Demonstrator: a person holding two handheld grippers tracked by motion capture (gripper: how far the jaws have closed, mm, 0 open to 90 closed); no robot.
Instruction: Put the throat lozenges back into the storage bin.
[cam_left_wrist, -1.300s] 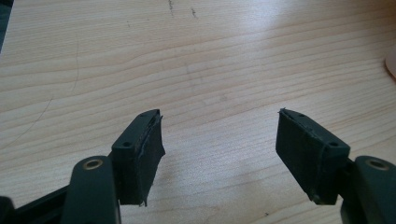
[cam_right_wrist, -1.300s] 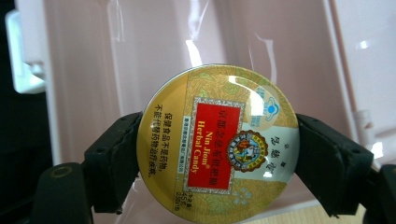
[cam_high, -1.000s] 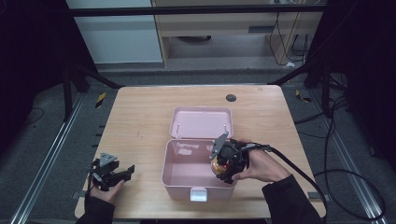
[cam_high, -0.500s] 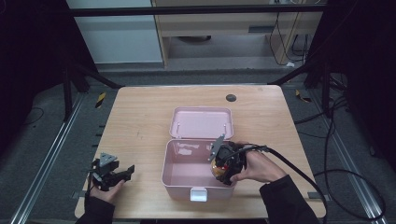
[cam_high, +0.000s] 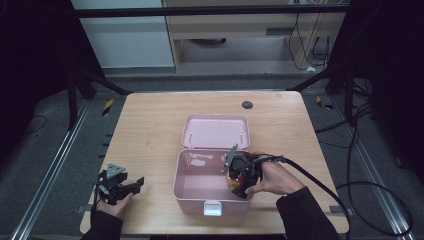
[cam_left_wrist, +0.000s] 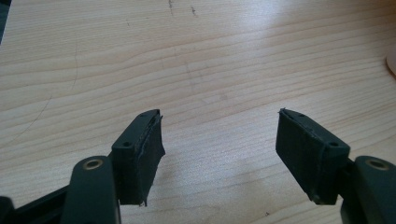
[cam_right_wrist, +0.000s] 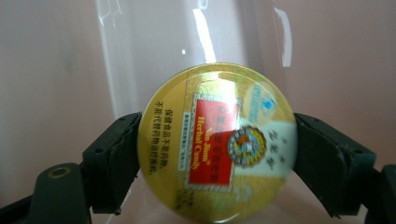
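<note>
Right gripper (cam_high: 239, 175) barely shifted, jaws clamped on round candy tin (cam_right_wrist: 217, 142) inside open pink box (cam_high: 200, 192), frame centre | left gripper (cam_high: 120, 186) unmoved lower left, jaws apart over table (cam_high: 150, 125).

light wooden table (cam_high: 150, 130), open pink box (cam_high: 210, 172) sitting on it near the front, small dark disc (cam_high: 247, 105) by the far edge
</note>
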